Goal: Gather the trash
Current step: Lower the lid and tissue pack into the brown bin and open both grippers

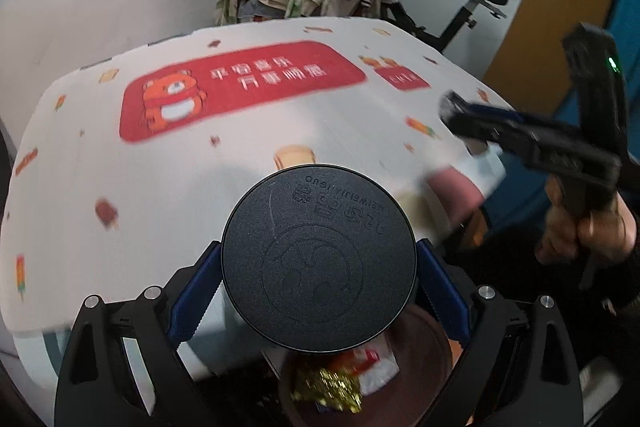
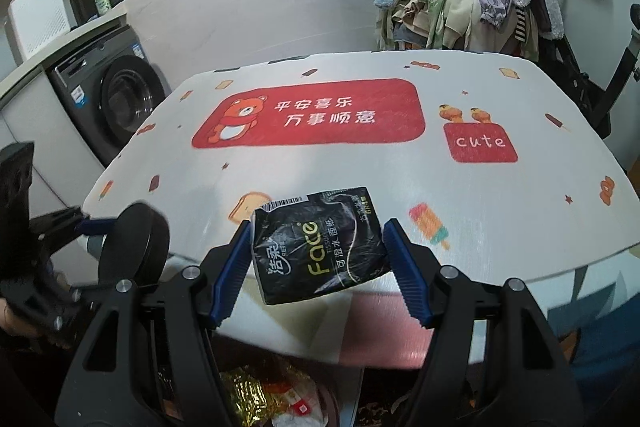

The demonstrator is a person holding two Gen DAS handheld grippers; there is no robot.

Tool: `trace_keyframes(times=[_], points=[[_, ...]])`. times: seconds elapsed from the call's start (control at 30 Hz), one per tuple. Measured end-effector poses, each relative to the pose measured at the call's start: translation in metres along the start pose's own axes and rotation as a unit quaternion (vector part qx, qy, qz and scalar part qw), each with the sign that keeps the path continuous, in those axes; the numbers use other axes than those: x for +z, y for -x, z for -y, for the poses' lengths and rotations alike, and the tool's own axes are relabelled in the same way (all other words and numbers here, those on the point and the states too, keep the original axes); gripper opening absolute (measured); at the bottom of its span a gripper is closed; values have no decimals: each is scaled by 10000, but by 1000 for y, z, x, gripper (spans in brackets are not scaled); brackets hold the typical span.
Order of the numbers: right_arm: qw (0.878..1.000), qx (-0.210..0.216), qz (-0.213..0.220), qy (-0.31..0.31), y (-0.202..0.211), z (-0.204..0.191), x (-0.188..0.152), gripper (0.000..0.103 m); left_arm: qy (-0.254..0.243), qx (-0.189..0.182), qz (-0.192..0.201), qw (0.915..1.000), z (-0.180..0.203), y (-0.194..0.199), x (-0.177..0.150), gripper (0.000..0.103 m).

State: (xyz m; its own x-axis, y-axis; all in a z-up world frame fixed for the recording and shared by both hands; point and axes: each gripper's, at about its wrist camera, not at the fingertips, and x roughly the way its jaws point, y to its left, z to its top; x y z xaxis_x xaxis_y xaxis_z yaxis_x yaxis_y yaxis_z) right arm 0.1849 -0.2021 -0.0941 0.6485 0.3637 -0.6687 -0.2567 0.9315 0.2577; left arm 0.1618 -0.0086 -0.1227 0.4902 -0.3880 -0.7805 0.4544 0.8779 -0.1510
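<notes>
Left wrist view: the left gripper (image 1: pixel 320 279) clamps a round black lid (image 1: pixel 319 259) that hides the trash bin (image 1: pixel 436 351) at 6 o'clock. Right gripper (image 2: pixel 320 259) pinches a black tissue pack (image 2: pixel 320 247) above the table's (image 2: pixel 500 227) near edge; 12 o'clock lies open.

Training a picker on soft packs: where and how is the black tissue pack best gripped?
Across its two short ends, tongs coming from the near table edge. The black tissue pack is flat, soft and rectangular, and the right tongs already bracket it that way.
</notes>
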Motion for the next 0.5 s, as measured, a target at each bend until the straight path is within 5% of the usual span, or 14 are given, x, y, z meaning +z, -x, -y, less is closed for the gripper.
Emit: trace_keyframes(times=[0.5], points=[[9997, -71, -74, 222, 26, -21, -31, 67, -369, -387, -796, 9954, 50, -14, -82, 91]])
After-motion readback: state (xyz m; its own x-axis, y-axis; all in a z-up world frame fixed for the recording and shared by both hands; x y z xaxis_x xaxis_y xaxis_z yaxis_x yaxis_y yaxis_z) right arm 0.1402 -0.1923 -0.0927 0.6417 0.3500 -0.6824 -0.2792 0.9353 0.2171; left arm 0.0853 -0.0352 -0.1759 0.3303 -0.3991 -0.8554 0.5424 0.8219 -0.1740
